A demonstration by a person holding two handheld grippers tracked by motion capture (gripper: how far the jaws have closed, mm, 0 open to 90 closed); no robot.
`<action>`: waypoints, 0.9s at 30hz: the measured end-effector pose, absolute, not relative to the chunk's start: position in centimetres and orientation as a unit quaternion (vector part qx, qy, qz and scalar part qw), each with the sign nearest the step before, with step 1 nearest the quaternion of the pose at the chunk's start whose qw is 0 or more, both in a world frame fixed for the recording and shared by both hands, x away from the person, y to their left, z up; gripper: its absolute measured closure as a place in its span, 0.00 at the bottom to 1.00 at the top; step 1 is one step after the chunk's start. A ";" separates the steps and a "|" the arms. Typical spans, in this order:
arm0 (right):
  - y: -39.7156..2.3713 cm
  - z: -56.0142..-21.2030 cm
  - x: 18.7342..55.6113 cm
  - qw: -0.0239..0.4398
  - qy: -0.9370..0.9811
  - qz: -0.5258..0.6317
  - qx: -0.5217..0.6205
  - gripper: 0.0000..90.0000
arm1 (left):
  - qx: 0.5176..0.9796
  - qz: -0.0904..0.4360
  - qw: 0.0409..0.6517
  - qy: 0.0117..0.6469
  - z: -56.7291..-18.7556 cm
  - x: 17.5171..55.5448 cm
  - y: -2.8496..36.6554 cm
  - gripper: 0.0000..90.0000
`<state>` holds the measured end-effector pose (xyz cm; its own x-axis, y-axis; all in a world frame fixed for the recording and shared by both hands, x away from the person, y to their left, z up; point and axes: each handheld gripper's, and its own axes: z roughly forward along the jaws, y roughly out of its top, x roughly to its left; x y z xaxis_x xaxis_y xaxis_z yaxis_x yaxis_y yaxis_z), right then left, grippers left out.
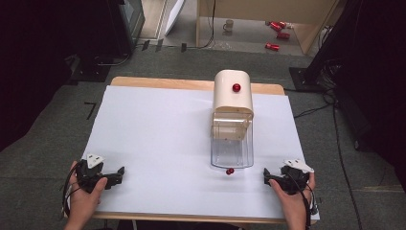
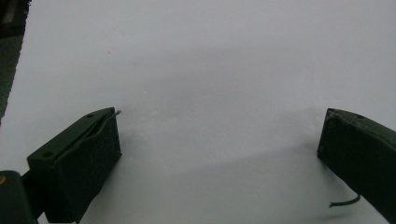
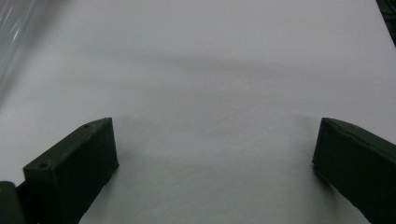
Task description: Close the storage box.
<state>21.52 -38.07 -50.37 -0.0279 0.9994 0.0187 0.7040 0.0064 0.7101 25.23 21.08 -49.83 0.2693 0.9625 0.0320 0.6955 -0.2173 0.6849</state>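
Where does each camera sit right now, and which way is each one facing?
High view: above the person's side, looking forward and down on the white table and cream box; both hands and claws show.
Left gripper view: rides the left claw, looking along its open jaws across the white table.
Right gripper view: rides the right claw, jaws open, clear drawer at its left edge.
Shared: high and right gripper views both show the drawer.

No readable text, labels, brands, numbers or signs anywhere

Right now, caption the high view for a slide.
Both grippers, left and right, rest open at the table's near edge; a cream box and clear drawer wait between.
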 end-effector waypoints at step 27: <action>-30.8 -46.6 19.6 0.215 0.683 0.378 0.587 0.00 | 0.744 0.235 0.285 0.557 -49.8 25.2 21.1 0.00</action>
